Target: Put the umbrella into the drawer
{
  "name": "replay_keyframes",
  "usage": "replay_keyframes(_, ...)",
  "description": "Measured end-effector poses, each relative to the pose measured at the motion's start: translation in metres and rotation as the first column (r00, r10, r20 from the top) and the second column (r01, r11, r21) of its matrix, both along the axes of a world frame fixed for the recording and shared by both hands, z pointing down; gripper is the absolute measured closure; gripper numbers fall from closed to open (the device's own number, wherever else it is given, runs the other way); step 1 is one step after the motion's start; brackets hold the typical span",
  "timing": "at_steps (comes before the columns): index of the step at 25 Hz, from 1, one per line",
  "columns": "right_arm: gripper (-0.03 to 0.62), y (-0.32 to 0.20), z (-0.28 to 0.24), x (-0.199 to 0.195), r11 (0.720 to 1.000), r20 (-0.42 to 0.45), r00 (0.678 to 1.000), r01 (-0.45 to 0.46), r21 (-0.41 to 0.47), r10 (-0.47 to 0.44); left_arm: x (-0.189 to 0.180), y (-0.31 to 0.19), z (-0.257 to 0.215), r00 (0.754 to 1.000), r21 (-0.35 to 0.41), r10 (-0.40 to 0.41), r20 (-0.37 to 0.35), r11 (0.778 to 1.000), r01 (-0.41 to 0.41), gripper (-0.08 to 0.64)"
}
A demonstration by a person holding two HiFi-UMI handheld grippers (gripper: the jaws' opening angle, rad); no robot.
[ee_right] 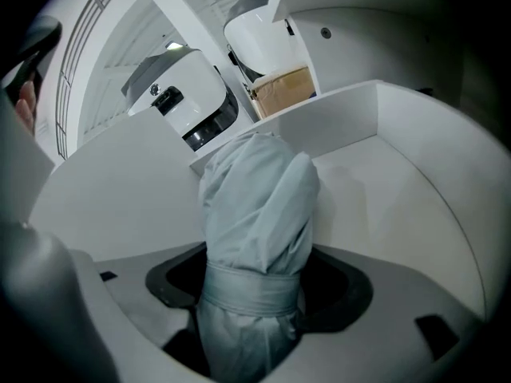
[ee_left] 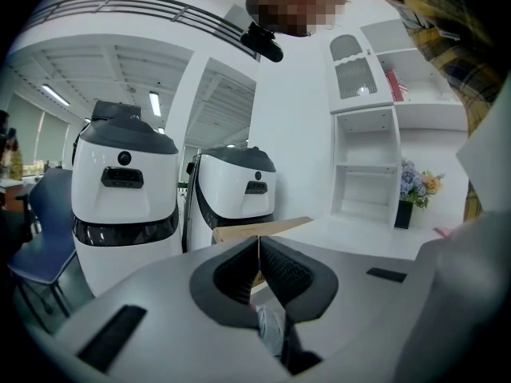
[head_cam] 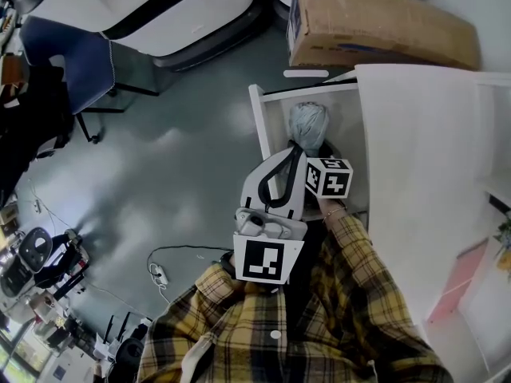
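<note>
Over the open drawer (head_cam: pixel 259 126), head view: the right gripper (head_cam: pixel 313 152) is holding the umbrella (head_cam: pixel 307 122), whose grey bundle is sitting inside the drawer walls, near the back. The left gripper (head_cam: pixel 289 162) is hanging just beside it at the front edge. A box (head_cam: pixel 375 26) is lying on the floor beyond the drawer, the cabinet top (head_cam: pixel 423 158) is running along the drawer's right side, and a cable (head_cam: pixel 172 262) is trailing on the floor well apart.

Left gripper view: the left gripper (ee_left: pixel 258 255) is showing its jaws pressed together with nothing between the pads. A grey scrap is showing beneath them; I cannot tell whether it is touching. Two robots (ee_left: pixel 124 190) are standing behind and a shelf (ee_left: pixel 363 166) is on the right.

Right gripper view: the right gripper (ee_right: pixel 255 294) is clamping the umbrella (ee_right: pixel 255 206) around its strap band, top end pointing at the drawer (ee_right: pixel 399 174) floor and far wall.

Judgement: placing step is under way. The next move is calling for laying the umbrella flat on the floor, then opening the jaws. Nothing is blocking inside; the walls are leaving little room, so the tip may be catching the rim.
</note>
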State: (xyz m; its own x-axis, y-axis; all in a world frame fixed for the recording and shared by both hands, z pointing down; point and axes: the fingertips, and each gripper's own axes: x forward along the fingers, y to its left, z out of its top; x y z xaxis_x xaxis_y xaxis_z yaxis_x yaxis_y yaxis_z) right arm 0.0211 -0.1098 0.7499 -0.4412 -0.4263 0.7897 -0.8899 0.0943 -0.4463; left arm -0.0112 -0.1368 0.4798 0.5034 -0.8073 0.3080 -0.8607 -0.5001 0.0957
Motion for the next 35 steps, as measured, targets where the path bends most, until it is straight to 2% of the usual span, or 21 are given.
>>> replay_keyframes(7,0.264,0.001,0.002,-0.002,0.999,-0.042,0.999,0.030,-0.033,-0.031,-0.006,0.002,-0.003,1.000,0.007,-0.012,0.002,1.000,0.012,0.537)
replay_keyframes(17,0.258,0.002,-0.001,-0.005,0.995,-0.034,0.997,0.070,-0.073,-0.073,-0.014,0.007,-0.019,0.999,0.043,-0.037,-0.001,0.998,0.037,0.537)
replay_keyframes(28,0.256,0.016,-0.042,-0.011,0.990,-0.058,0.989,0.139,-0.008,-0.139,-0.011,0.018,-0.042,1.000,0.079,-0.028,-0.006,0.997,0.028,0.537)
replay_keyframes(35,0.258,0.009,-0.093,-0.017,0.986,-0.019,0.990,0.140,0.088,-0.138,-0.015,0.019,-0.067,0.999,0.108,-0.043,-0.031,0.993,0.046,0.537)
